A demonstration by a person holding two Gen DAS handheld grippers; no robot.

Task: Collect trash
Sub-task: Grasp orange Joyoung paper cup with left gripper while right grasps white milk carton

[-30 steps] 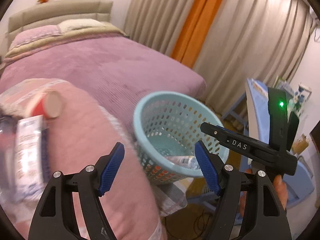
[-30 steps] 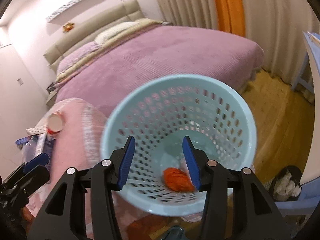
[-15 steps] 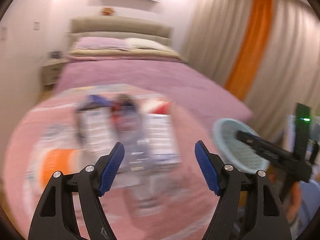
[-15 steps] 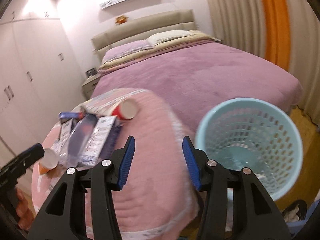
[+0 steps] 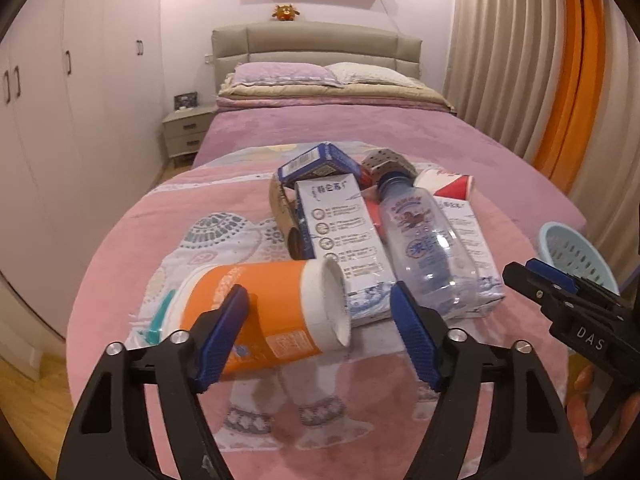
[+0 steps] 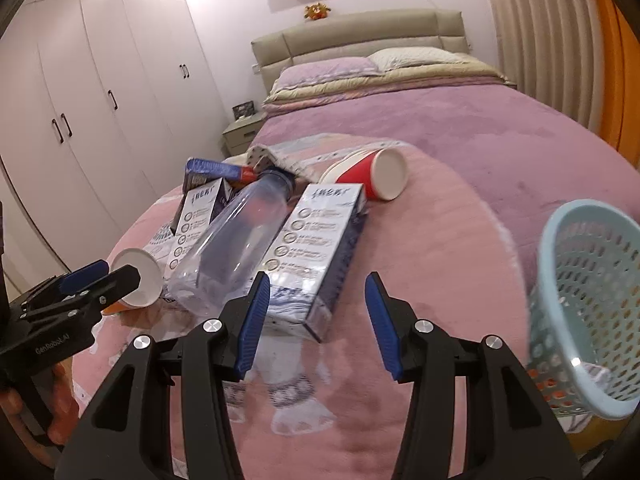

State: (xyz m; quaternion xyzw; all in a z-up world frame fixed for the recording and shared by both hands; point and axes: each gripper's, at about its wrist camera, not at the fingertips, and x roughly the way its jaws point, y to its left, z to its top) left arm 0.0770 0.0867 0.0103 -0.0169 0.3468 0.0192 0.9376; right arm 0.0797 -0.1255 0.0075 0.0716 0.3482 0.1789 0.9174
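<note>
- A wide bed with a mauve plush cover [image 5: 360, 136] fills the back of the room, a padded beige headboard [image 5: 316, 50] behind it and white wardrobe doors [image 6: 100, 80] along the left wall.
- In front of the bed is a round worktop under a pink elephant-print cloth [image 5: 400, 412], and the trash lies heaped on its far half.
- A pale blue perforated plastic basket [image 6: 588, 304] sits tilted at the worktop's right edge, with bits of rubbish in its bottom.
- The left gripper [image 5: 320, 334] hovers low over the near side of the cloth, blue pads spread wide apart, nothing between them.
- The right gripper [image 6: 318, 322] is likewise spread apart and empty, pointing at the nearer carton.
- A clear plastic bottle with a blue cap [image 5: 424, 240] lies on its side across two white-and-blue cartons [image 6: 316, 248], cap end toward the bed.
- An orange paper cup with a white rim [image 5: 272, 312] lies on its side just in front of the left gripper, its mouth touching the left carton.
- A red paper cup [image 6: 376, 178] lies on its side beyond the cartons, base facing the right gripper's camera.
- A small dark blue box [image 5: 320, 164] is propped at the back of the heap.
</note>
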